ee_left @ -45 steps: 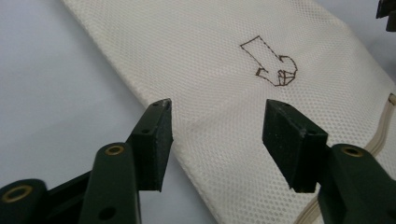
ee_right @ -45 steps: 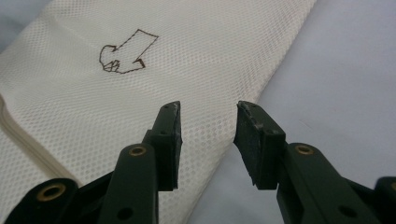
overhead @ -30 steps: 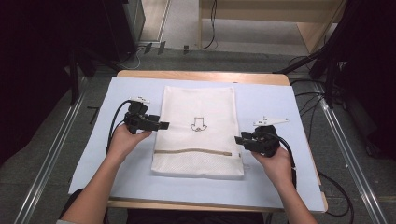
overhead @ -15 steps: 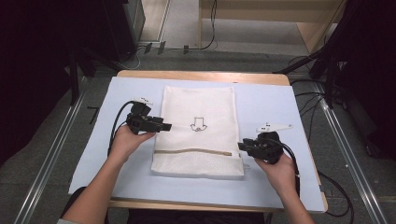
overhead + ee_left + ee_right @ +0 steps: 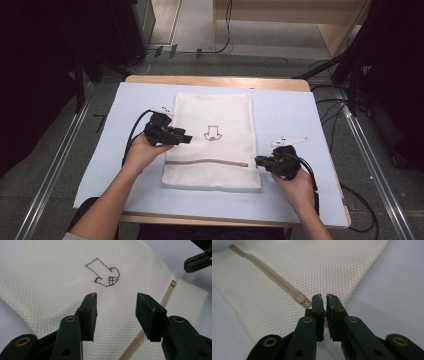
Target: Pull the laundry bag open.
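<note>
High view: mesh bag (image 5: 212,117) bears an arrow mark (image 5: 213,133), no writing; left tongs (image 5: 186,139) half-open, closing; right tongs (image 5: 258,161) shut at zipper end (image 5: 304,300).

White mesh bag (image 5: 212,142), flat on the pale blue table cover (image 5: 300,115) between my two grippers.

It lies spread out, long side running away from me, with a small brown arrow (image 5: 103,273) stitched mid-panel just ahead of my left gripper (image 5: 116,305), whose jaws hang over the mesh with nothing between them. A beige zipper (image 5: 265,271) crosses the near part; its pull end (image 5: 303,300) sits at my right gripper (image 5: 324,298), by the bag's edge, where my jaws have just closed to a sliver.
</note>
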`<state>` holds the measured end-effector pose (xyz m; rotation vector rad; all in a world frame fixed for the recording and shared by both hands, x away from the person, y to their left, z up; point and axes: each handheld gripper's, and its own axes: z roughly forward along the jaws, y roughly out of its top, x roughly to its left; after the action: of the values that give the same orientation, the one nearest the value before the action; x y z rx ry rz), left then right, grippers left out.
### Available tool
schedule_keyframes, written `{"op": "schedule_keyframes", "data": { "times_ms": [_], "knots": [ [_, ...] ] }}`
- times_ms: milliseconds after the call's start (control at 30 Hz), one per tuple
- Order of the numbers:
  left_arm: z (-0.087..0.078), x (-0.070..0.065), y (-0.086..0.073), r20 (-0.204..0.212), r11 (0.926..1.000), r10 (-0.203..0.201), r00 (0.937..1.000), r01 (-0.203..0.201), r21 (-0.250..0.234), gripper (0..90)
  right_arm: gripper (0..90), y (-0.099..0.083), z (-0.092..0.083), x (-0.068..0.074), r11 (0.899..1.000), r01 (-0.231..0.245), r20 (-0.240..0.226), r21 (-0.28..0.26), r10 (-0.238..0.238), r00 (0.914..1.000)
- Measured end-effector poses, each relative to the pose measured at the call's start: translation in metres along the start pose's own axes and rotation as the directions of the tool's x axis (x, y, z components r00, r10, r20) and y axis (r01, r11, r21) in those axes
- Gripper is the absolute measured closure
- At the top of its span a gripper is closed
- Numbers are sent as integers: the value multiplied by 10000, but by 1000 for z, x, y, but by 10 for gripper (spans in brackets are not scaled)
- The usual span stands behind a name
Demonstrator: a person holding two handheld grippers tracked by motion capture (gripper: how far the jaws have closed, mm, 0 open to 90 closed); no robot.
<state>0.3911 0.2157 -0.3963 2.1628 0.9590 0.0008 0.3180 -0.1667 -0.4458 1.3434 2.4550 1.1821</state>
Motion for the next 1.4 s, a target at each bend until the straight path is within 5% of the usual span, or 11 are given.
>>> {"op": "schedule_keyframes", "data": {
  "times_ms": [867,1400],
  "knots": [
    [29,-34,13,579,9957,790,9952,-816,430,511,900,-2,28,7,9939,11,155,1102,-29,9999],
    [57,-63,14,1194,9894,1075,9870,-1180,846,541,900,-4,30,6,9951,151,5,981,-152,9999]
  ]
}}
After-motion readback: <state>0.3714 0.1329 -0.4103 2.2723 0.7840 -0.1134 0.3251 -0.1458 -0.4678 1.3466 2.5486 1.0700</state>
